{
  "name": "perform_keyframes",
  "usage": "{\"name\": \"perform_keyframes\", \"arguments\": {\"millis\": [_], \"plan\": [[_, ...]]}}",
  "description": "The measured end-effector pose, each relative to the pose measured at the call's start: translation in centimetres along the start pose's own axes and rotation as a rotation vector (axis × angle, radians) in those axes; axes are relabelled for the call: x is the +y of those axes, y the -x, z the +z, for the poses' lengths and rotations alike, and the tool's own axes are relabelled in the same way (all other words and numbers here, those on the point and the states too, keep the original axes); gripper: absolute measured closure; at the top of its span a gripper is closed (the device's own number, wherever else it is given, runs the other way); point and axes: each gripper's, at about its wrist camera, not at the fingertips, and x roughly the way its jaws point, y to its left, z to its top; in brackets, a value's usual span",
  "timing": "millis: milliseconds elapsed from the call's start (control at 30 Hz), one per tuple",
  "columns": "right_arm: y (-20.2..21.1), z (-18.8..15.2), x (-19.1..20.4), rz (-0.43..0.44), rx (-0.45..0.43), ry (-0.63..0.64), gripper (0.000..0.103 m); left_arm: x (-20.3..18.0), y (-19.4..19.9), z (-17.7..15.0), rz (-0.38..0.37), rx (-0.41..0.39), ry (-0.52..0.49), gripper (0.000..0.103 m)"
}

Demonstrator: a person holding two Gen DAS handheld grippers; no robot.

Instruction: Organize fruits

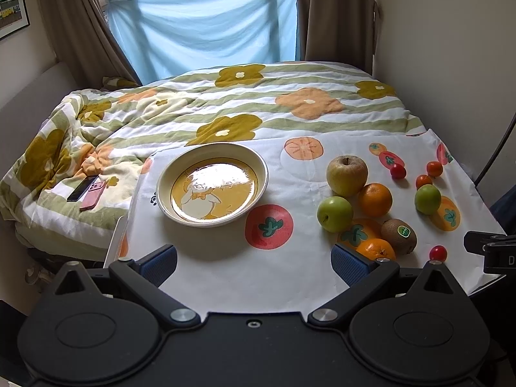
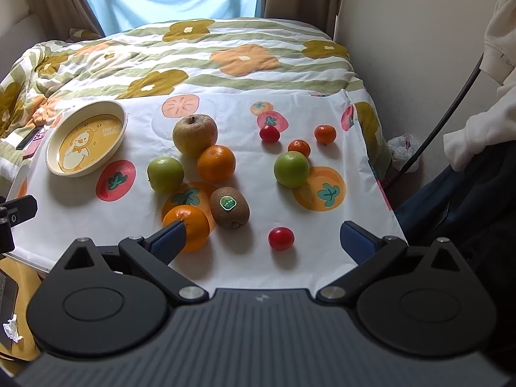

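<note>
An empty cream plate (image 1: 164, 177) (image 2: 53, 154) with a yellow duck picture sits on a white fruit-print cloth (image 1: 283, 277). To its right lie loose fruits: a yellow-brown apple (image 2: 194, 134), two oranges (image 2: 216, 163) (image 2: 192, 225), two green apples (image 2: 165, 174) (image 2: 291, 169), a kiwi (image 2: 229, 207), cherry tomatoes (image 2: 281, 238) (image 2: 269, 133) and small tangerines (image 2: 325, 133). My left gripper (image 1: 254, 262) is open and empty, in front of the plate. My right gripper (image 2: 262, 242) is open and empty, near the front orange and tomato.
The cloth lies on a table in front of a bed with a flowered quilt (image 1: 225, 103). Two phones (image 1: 87, 192) lie on the quilt left of the plate. A wall and a dark cable (image 2: 451, 109) are at the right. The person's leg (image 2: 467, 200) is at the right.
</note>
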Motion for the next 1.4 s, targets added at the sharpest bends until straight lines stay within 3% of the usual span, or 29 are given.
{"name": "perform_keyframes", "arguments": {"millis": [1400], "plan": [[-0.36,0.51,-0.68,0.006,0.008,-0.016,0.000,-0.26,-0.39,0.71,-0.019,-0.002,0.009,0.000]]}}
